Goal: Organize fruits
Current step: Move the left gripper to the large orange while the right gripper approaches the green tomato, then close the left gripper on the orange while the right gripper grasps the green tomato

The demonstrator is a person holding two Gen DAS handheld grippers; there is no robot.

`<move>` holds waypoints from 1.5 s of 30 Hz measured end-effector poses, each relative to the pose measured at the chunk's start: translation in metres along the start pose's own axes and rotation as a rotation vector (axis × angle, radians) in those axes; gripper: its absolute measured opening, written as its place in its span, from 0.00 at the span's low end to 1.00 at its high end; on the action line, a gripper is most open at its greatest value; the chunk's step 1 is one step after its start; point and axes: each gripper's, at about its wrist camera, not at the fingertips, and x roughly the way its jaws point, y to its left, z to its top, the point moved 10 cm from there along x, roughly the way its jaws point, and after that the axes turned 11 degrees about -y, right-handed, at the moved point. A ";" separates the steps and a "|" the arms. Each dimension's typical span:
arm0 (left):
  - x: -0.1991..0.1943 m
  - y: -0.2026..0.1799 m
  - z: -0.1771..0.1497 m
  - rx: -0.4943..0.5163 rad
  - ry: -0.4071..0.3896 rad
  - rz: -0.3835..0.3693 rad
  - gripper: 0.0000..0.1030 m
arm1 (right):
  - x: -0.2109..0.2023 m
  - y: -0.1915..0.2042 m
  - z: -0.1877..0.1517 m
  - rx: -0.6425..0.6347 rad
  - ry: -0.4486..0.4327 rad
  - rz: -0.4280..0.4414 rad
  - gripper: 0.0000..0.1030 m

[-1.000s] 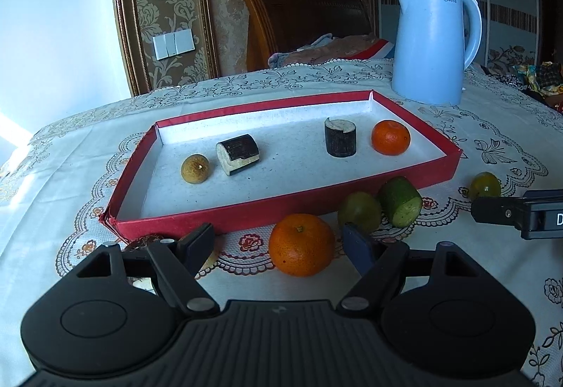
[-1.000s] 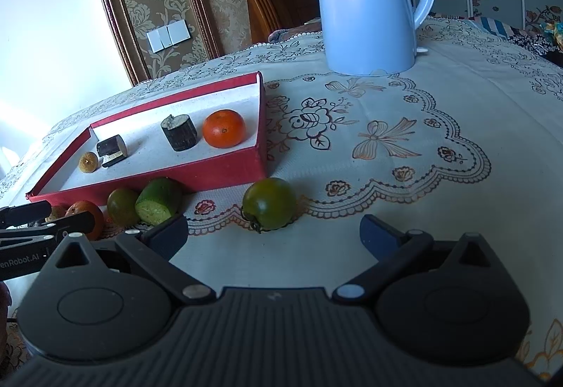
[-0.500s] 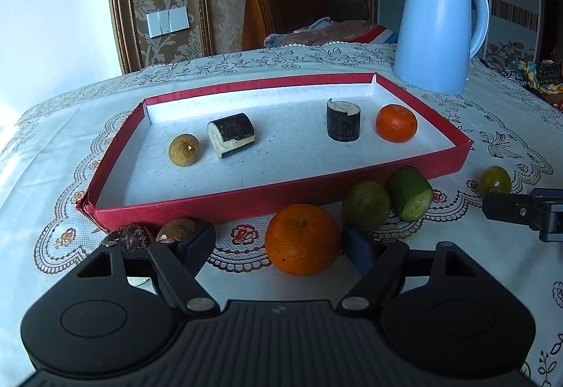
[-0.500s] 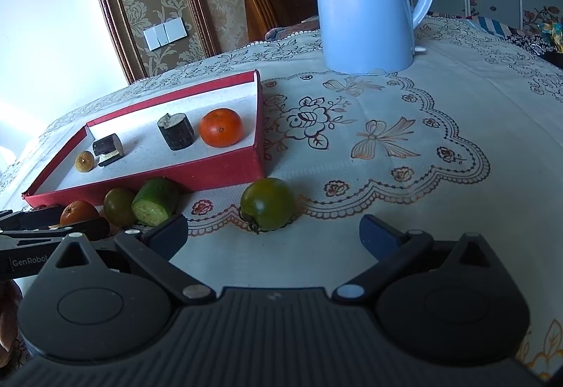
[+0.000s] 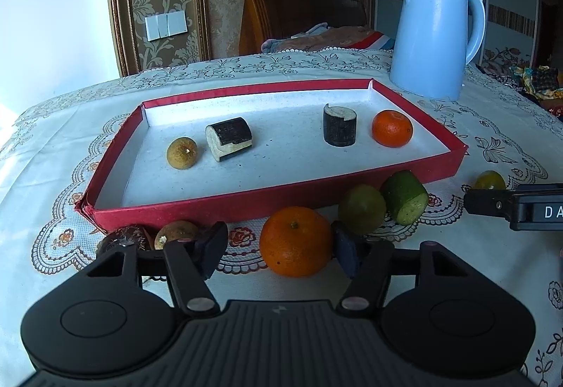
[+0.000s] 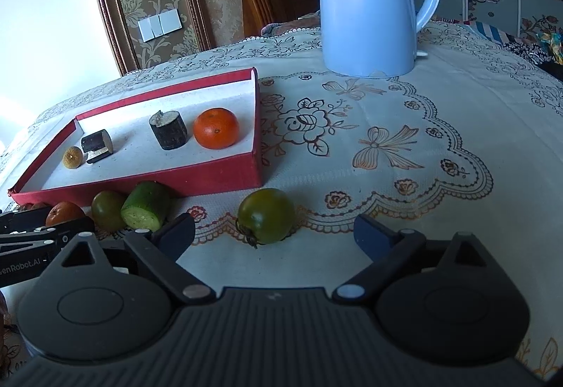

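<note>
Since 1 s ago the left gripper (image 5: pixel 279 248) has been closing in on the big round orange (image 5: pixel 296 241) lying on the lace tablecloth (image 6: pixel 387 154) just outside the near edge of the shallow red cardboard tray w/ white lining (image 5: pixel 246 200); the fruit is now sitting between the 2 open fingers, right pad looking to be touching it, left pad apart. Nothing is gripped yet, so the pick looks imminent, and the tray is probably the drop spot.

The right gripper (image 6: pixel 274 233) is hovering low, fingers spread wide, w/ the green-brown tomato (image 6: pixel 265 215) just ahead of the gap, near the tray's near-right corner; it is holding nothing.

Already lying in the tray: 1 small orange mandarin (image 5: pixel 392 128), 2 dark cut stalk pieces, 1 tan round fruit. Outside the near edge: a green round fruit (image 5: pixel 362 209), a cut green cucumber chunk (image 5: pixel 404 197), some brownish fruits by the near-left corner.

Both grippers are pointing level toward the far edge of the table.
</note>
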 end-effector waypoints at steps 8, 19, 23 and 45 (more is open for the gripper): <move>-0.005 -0.006 0.002 0.011 -0.017 -0.031 0.41 | 0.003 0.003 0.003 -0.021 -0.007 -0.001 0.70; -0.005 -0.009 0.002 0.027 -0.024 -0.023 0.40 | 0.005 0.006 0.004 -0.055 -0.022 -0.001 0.40; -0.005 -0.005 0.003 0.012 -0.026 -0.014 0.39 | 0.004 0.008 0.004 -0.060 -0.026 0.005 0.32; -0.007 0.003 0.005 0.019 -0.040 0.053 0.39 | 0.002 0.006 0.005 -0.060 -0.040 -0.002 0.31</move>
